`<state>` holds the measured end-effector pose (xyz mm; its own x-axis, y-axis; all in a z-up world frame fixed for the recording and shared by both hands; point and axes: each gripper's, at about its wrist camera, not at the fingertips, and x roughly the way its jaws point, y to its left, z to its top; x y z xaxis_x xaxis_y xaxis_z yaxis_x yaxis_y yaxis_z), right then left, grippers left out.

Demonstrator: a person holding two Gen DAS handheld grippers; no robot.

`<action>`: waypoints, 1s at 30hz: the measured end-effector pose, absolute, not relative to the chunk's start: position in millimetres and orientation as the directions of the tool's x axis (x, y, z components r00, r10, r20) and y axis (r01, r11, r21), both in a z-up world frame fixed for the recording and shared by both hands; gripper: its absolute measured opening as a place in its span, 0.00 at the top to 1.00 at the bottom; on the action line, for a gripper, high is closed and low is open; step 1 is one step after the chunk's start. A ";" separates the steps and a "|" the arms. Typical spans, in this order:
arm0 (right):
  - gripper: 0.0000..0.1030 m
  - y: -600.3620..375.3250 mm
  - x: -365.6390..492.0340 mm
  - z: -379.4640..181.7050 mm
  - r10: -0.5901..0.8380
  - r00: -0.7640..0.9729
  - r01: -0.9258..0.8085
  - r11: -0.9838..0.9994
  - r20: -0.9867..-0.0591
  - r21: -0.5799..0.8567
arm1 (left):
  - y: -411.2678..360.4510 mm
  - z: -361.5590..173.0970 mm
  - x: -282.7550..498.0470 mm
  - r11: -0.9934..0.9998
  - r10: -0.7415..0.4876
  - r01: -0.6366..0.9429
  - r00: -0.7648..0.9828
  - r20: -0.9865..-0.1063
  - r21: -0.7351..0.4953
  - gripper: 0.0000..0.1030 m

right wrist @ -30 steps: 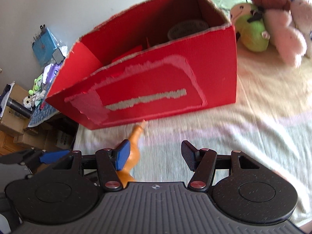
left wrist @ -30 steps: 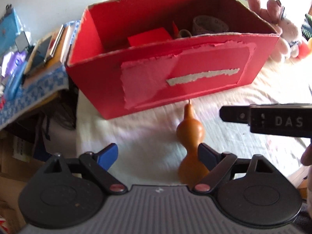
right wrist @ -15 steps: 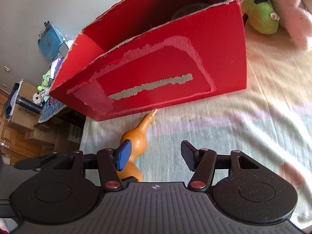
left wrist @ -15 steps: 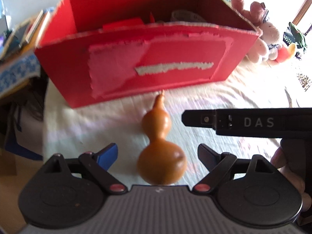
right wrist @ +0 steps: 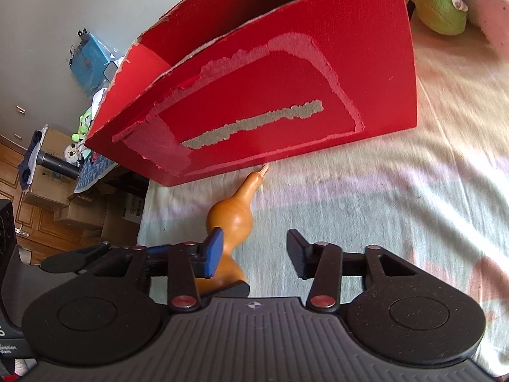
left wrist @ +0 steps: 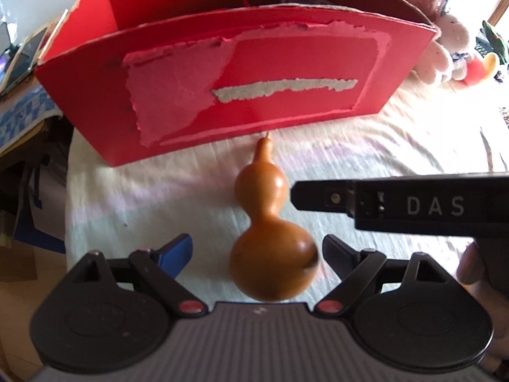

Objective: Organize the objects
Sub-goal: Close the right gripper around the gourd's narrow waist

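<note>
Red box [left wrist: 241, 73] sits open-topped on the pale sheet [left wrist: 397, 146], plush toys [right wrist: 442, 3] beside it. The gourd [left wrist: 270, 238] lies before the box, stem tip nearly at its base. Left gripper [left wrist: 257, 254] straddles the gourd's big bulb, jaws wide, not touching. Right gripper [right wrist: 254, 251] has just been closing, nothing between its fingers, gourd just outside.
</note>
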<state>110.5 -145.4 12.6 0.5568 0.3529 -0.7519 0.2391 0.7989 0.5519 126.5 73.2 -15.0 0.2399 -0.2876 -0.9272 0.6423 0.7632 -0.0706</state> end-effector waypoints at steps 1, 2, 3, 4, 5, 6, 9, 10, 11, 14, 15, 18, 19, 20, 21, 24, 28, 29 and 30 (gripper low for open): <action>0.55 -145.5 111.2 11.8 0.355 0.553 0.240 0.799 -0.754 0.552 | 73.4 -15.9 127.8 0.765 -0.284 0.640 0.242 -0.928 -0.067 0.15; 0.55 -145.2 111.7 10.9 0.356 0.549 0.242 0.799 -0.756 0.551 | 73.3 -16.9 128.3 0.767 -0.280 0.638 0.243 -0.929 -0.064 0.15; 0.55 -145.2 111.9 10.3 0.356 0.546 0.244 0.798 -0.759 0.550 | 73.1 -17.8 128.9 0.768 -0.277 0.638 0.242 -0.930 -0.062 0.15; 0.55 -145.7 112.3 9.6 0.358 0.543 0.246 0.797 -0.759 0.552 | 72.8 -18.6 129.5 0.767 -0.274 0.638 0.240 -0.931 -0.062 0.15; 0.55 -146.1 112.9 8.8 0.361 0.541 0.247 0.795 -0.760 0.554 | 72.6 -19.4 129.8 0.766 -0.273 0.640 0.236 -0.933 -0.062 0.15; 0.55 -146.2 113.5 8.2 0.362 0.539 0.247 0.795 -0.760 0.554 | 71.6 -20.3 129.6 0.764 -0.271 0.642 0.235 -0.934 -0.060 0.15; 0.55 -145.9 115.7 6.8 0.367 0.532 0.247 0.795 -0.763 0.554 | 70.0 -22.2 130.2 0.760 -0.260 0.649 0.235 -0.937 -0.048 0.15; 0.55 -145.4 116.1 6.4 0.368 0.530 0.248 0.795 -0.764 0.554 | 69.3 -23.4 130.7 0.759 -0.256 0.650 0.232 -0.938 -0.047 0.15; 0.55 -145.2 116.7 5.6 0.370 0.527 0.248 0.794 -0.765 0.555 | 69.0 -24.3 131.2 0.759 -0.253 0.650 0.229 -0.940 -0.045 0.15; 0.55 -145.1 118.1 4.5 0.377 0.524 0.248 0.790 -0.764 0.560 | 68.7 -28.1 133.9 0.760 -0.244 0.648 0.215 -0.946 -0.049 0.15; 0.55 -145.4 118.7 4.7 0.380 0.525 0.245 0.789 -0.761 0.563 | 69.1 -29.4 135.5 0.762 -0.244 0.646 0.207 -0.947 -0.055 0.15; 0.55 -144.6 120.9 5.3 0.385 0.525 0.237 0.791 -0.760 0.564 | 69.8 -33.2 140.0 0.765 -0.239 0.640 0.187 -0.953 -0.066 0.15; 0.55 -144.5 121.6 5.5 0.387 0.523 0.235 0.791 -0.759 0.565 | 69.6 -33.8 140.9 0.765 -0.237 0.640 0.185 -0.954 -0.066 0.15; 0.55 -144.5 122.0 5.5 0.389 0.524 0.233 0.790 -0.758 0.567 | 69.3 -34.5 141.6 0.765 -0.236 0.641 0.183 -0.954 -0.066 0.15; 0.55 -144.6 122.4 5.8 0.391 0.525 0.231 0.790 -0.756 0.569 | 69.0 -35.1 142.2 0.763 -0.236 0.642 0.180 -0.955 -0.067 0.15; 0.55 -145.4 123.4 7.0 0.398 0.533 0.222 0.786 -0.747 0.577 | 68.8 -36.7 143.0 0.759 -0.239 0.647 0.170 -0.956 -0.075 0.15; 0.56 -144.6 125.1 6.0 0.407 0.533 0.217 0.781 -0.742 0.585 | 70.6 -38.3 145.6 0.763 -0.241 0.641 0.162 -0.957 -0.083 0.15; 0.56 -144.3 125.8 5.7 0.411 0.532 0.215 0.780 -0.740 0.588 | 71.3 -38.1 145.9 0.763 -0.240 0.642 0.164 -0.957 -0.082 0.15; 0.56 -143.8 126.3 5.8 0.415 0.531 0.211 0.780 -0.739 0.589 | 71.7 -38.1 146.2 0.763 -0.239 0.641 0.166 -0.957 -0.080 0.15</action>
<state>126.3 -143.8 5.8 0.5308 0.4146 -0.7392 0.2114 0.7798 0.5892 146.2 71.7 -38.1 0.1658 -0.2393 -0.9567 0.6414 0.7631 -0.0797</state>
